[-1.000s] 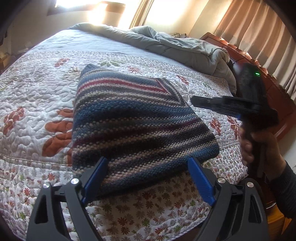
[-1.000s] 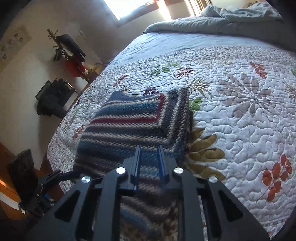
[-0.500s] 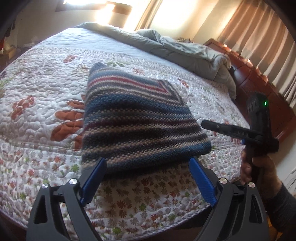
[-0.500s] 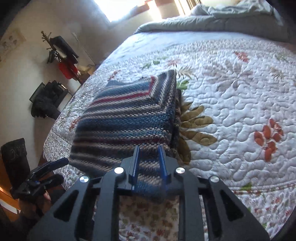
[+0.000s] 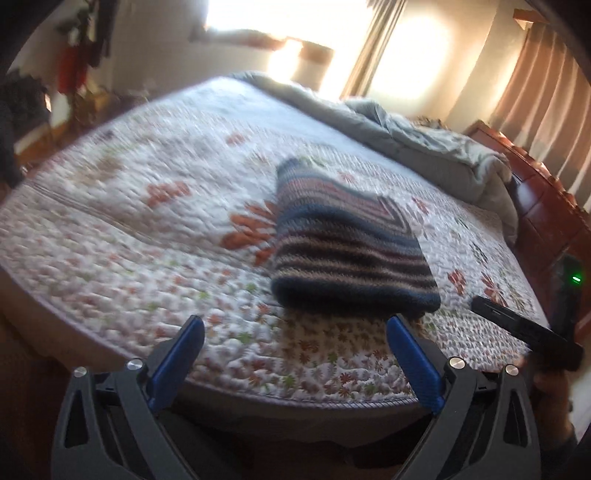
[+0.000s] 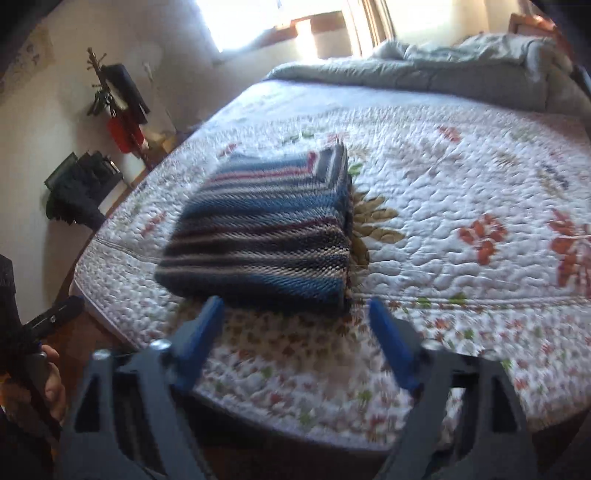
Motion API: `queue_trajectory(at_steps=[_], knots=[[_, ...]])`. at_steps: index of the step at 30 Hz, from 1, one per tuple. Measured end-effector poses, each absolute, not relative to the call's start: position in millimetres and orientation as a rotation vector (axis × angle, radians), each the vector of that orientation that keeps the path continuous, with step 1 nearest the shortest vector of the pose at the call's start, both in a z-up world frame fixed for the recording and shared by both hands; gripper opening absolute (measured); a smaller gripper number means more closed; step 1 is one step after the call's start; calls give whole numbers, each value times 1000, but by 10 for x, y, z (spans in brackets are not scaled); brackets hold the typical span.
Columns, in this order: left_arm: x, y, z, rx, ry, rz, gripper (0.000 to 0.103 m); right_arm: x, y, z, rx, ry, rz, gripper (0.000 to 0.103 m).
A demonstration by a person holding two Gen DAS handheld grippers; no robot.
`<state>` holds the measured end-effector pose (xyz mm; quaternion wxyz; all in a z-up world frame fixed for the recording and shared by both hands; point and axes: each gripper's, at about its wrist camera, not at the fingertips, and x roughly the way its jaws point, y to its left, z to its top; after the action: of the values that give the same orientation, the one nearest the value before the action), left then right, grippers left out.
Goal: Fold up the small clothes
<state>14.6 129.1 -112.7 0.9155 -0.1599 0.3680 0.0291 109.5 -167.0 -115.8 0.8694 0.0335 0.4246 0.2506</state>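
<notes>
With the left gripper (image 5: 295, 354) and right gripper (image 6: 293, 328) both opening on nothing, the folded striped knit sweater (image 6: 266, 236) lies near the edge of the bed (image 6: 461, 258), where 1 snagging fingertip could undo its fold.

Daylight floods in from the window (image 5: 280, 26) beyond the bed's far edge, blown out to white in both views, with glare spilling onto the wall and the curtain (image 5: 535, 110) at the right. The quilt (image 5: 129, 221) is brightly lit; its far left corner and left edge smear with motion blur in the left wrist view. In the right wrist view the near edge of the bed and the gripper fingers (image 6: 199, 332) are blurred. The knit (image 6: 266, 229) casts a short dark shadow along its near side. Fisheye bending curves the bed's edges, and the frame corners fall to black vignette.
</notes>
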Motion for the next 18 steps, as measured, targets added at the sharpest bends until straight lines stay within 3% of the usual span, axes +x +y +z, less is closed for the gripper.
queue_trajectory(at_steps=[4, 18], knots=[[-176, 1124, -833, -265, 748, 95, 99, 453, -1747, -822, 44, 826, 477, 100], [-940, 738, -64, -167, 731, 25, 99, -641, -1784, 8, 29, 774, 311, 100]])
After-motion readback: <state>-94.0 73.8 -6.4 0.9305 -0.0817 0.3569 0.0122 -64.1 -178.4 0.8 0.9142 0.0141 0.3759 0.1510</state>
